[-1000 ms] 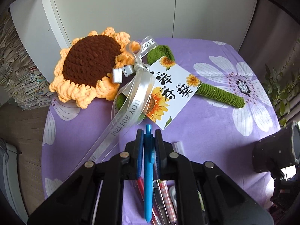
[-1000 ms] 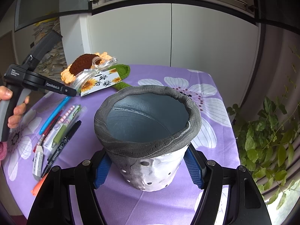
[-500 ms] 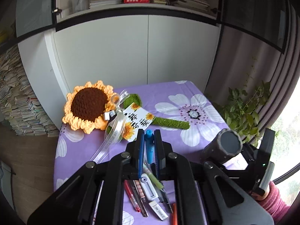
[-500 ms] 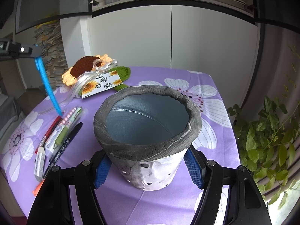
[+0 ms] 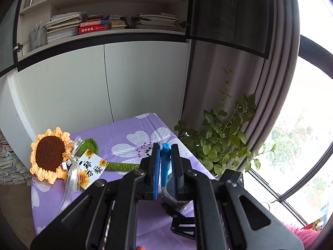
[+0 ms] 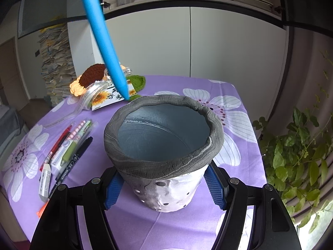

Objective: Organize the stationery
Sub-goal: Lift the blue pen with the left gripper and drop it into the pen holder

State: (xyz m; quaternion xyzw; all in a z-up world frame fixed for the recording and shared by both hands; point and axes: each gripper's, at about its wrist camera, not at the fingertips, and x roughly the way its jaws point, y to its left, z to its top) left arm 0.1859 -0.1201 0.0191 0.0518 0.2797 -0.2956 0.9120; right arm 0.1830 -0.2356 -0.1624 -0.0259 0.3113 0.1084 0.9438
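So far the grey clay pot (image 6: 164, 145), clamped upright on the surface by the right hand-held gripper (image 6: 164, 189), looks empty, while the left hand-held gripper (image 5: 165, 166) pinches a bright blue plastic pen (image 6: 104, 39) above its rim and several pens and markers (image 6: 68, 145) lie unsorted beside it.

Lifted blue pen (image 6: 104, 35) off the row of pens (image 6: 68, 143) on the left, carried up and right in left gripper (image 5: 165, 162). Now hanging tilted, tip just above far-left rim of grey pot (image 6: 164, 137). Left camera raised and swung right; shelf books (image 5: 89, 26) now in view.
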